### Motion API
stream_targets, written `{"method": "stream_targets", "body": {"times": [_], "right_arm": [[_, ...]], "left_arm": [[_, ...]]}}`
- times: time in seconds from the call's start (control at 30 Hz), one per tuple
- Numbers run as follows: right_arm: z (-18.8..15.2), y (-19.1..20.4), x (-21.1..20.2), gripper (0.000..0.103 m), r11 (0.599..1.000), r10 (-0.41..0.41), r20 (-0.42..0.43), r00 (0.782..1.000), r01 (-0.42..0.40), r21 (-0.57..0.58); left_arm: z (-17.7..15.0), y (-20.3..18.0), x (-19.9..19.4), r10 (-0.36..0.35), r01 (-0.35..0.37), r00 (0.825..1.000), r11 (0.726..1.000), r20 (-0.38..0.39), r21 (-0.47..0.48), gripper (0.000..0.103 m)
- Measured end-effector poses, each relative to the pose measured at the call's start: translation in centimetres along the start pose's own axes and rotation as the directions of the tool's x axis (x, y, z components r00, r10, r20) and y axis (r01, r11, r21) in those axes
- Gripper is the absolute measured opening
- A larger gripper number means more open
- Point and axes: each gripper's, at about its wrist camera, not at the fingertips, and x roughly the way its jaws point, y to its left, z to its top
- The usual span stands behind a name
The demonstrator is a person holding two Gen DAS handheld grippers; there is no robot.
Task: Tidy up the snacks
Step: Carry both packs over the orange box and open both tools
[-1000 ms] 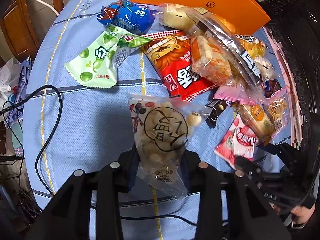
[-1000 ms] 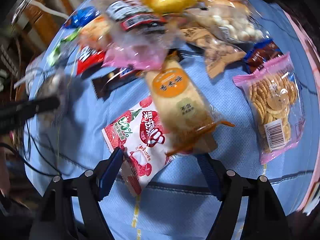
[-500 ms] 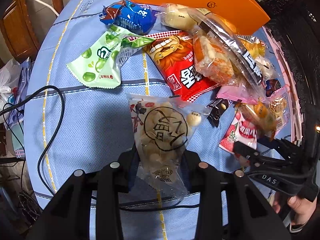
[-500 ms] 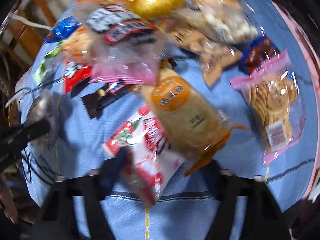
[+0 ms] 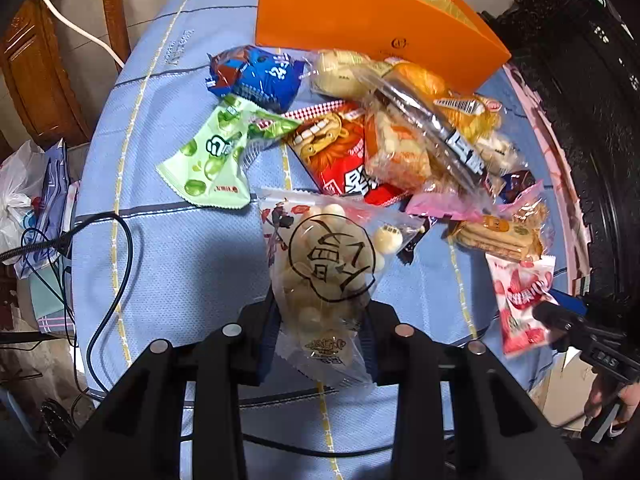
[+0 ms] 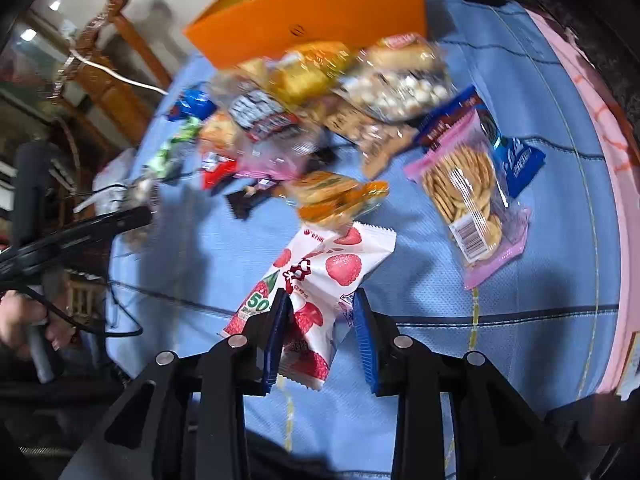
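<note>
My left gripper point(image 5: 320, 320) is shut on a clear bag of white round snacks point(image 5: 328, 256), held above the blue tablecloth point(image 5: 180, 260). The jaws of my right gripper point(image 6: 320, 312) are closing, and between them is a white strawberry-print packet point(image 6: 320, 272), pinched by the pads and hanging clear of the cloth. In the left wrist view that packet point(image 5: 520, 300) dangles at the right from the right gripper point(image 5: 560, 312). An orange box point(image 5: 360, 20) stands at the far side of the table, behind the snack pile.
The pile includes a red packet point(image 5: 340, 160), a green packet point(image 5: 212, 160), a blue packet point(image 5: 256, 76), an orange-labelled biscuit pack point(image 6: 332, 196) and a pink biscuit bag point(image 6: 468, 192). A black cable point(image 5: 120, 260) crosses the left edge. Dark carved furniture point(image 5: 580, 80) borders the right.
My right gripper closed on the strawberry packet and lifted it off the cloth, away from the biscuit pack. My left gripper rose a little with the clear bag.
</note>
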Motion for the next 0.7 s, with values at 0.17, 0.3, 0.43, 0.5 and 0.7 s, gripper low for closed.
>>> {"method": "stream_targets", "body": {"times": [0.17, 0.3, 0.43, 0.5, 0.7], "right_arm": [[0.6, 3.2, -3.5, 0.032, 0.992, 0.09, 0.049, 0.995, -0.085, -0.091], [2.1, 4.9, -4.9, 0.031, 0.984, 0.124, 0.11, 0.986, -0.108, -0.143], [4.3, 4.6, -7.6, 0.031, 0.976, 0.133, 0.187, 0.973, -0.095, -0.198], [6.5, 5.0, -8.6, 0.031, 0.972, 0.137, 0.233, 0.963, -0.085, -0.221], [13.3, 5.7, -10.0, 0.031, 0.966, 0.145, 0.362, 0.921, -0.052, -0.253]], "left_arm": [[0.8, -0.5, -1.5, -0.012, 0.012, 1.0, 1.0, 0.026, 0.009, 0.034], [2.1, -1.1, -3.3, -0.035, 0.034, 0.997, 0.999, 0.066, 0.009, 0.034], [4.1, -1.8, -5.0, -0.05, 0.048, 0.992, 0.999, 0.113, 0.019, 0.034], [5.3, -2.3, -6.0, -0.057, 0.054, 0.988, 0.998, 0.143, 0.03, 0.034], [11.5, -4.2, -8.8, -0.066, 0.053, 0.967, 0.997, 0.244, 0.062, 0.034]]}}
